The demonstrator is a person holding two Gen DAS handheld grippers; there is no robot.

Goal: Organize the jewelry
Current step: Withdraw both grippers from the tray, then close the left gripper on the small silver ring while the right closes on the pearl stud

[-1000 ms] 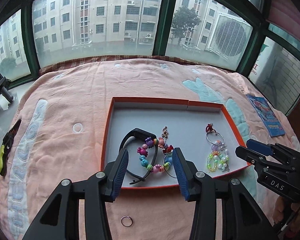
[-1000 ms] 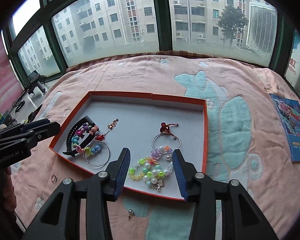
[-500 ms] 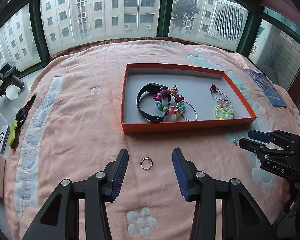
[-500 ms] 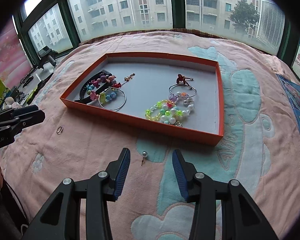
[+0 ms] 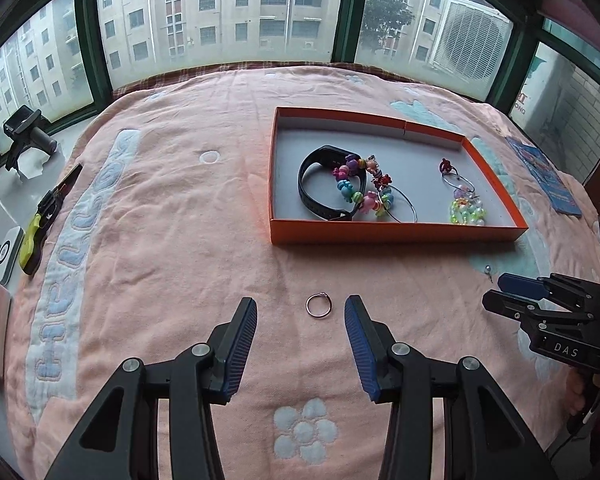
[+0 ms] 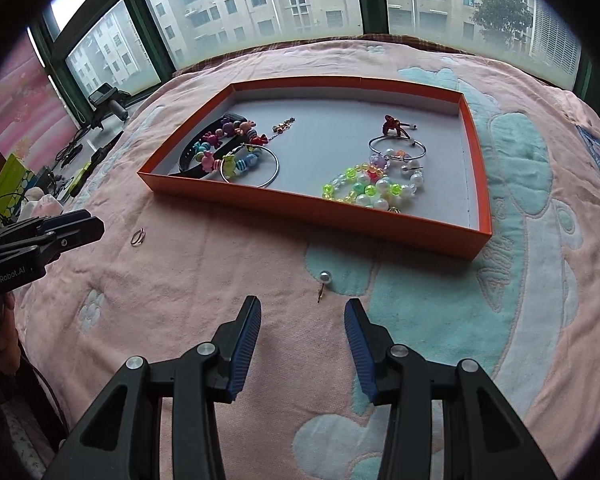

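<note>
My left gripper point(image 5: 300, 316) is spread wide over the pink blanket point(image 5: 160, 240), nothing between its blue pads. The small silver ring point(image 5: 318, 305) lies flat on the blanket just ahead of the fingertips, closer to the right pad, touching neither. My right gripper point(image 6: 302, 318) is parted as well and holds nothing; the pearl stud earring point(image 6: 324, 280) lies on the blanket just in front of its opening, at the edge of the blue cartoon patch.

The orange tray point(image 5: 396, 234) sits farther up the blanket, toward its right side, well apart from the ring. Inside, at the left end, a black wristband point(image 5: 320, 194) lies with a colourful bead bracelet point(image 5: 356, 190) draped over it and a thin silver hoop point(image 6: 250, 164) overlapping the beads. At the right end near the front wall lies a green and pearl bead bracelet point(image 6: 372, 188), with another silver hoop point(image 6: 397, 148) and a red charm point(image 6: 392, 125) behind it. A blue booklet point(image 5: 544, 176) lies at the blanket's right edge.
</note>
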